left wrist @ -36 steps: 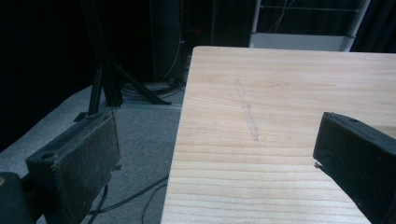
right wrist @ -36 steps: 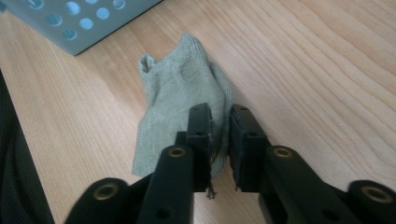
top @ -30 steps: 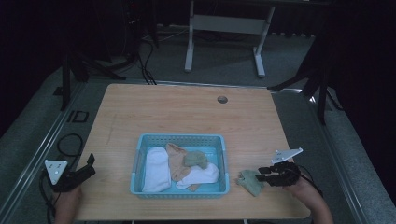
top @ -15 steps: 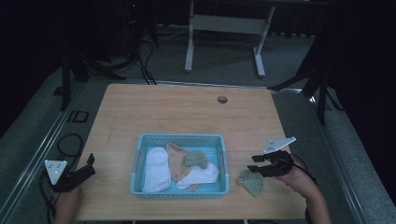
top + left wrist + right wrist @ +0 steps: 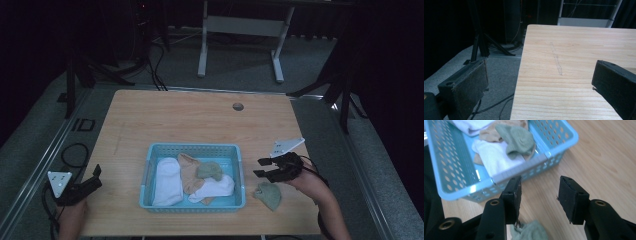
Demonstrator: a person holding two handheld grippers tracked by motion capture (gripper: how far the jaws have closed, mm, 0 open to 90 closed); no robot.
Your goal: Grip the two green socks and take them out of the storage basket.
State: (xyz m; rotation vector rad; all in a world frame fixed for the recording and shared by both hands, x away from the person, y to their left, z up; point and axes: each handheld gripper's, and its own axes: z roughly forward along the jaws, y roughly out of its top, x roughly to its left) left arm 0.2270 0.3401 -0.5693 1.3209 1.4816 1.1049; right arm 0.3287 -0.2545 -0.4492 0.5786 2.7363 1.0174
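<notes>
A light blue basket (image 5: 239,165) (image 5: 509,173) sits at the table's near middle, holding white socks (image 5: 165,181), a tan sock (image 5: 189,172) and a green sock (image 5: 210,171) (image 5: 519,138). Another green sock (image 5: 269,194) (image 5: 530,233) lies on the table to the right of the basket. My right gripper (image 5: 259,168) (image 5: 539,195) hovers open just above that sock, jaws empty and pointed at the basket's right wall. At the table's near left edge my left gripper (image 5: 95,176) (image 5: 539,82) rests open, empty, half over the table edge.
A round hole (image 5: 238,106) lies near the table's far edge. A thin scratch mark (image 5: 556,60) runs along the wood at the left. Stands and cables (image 5: 75,150) sit on the floor around the table.
My right gripper has let the green sock down on the table beside the basket, then lifted and moved slightly away from it with jaws open. The left gripper has stayed still.
</notes>
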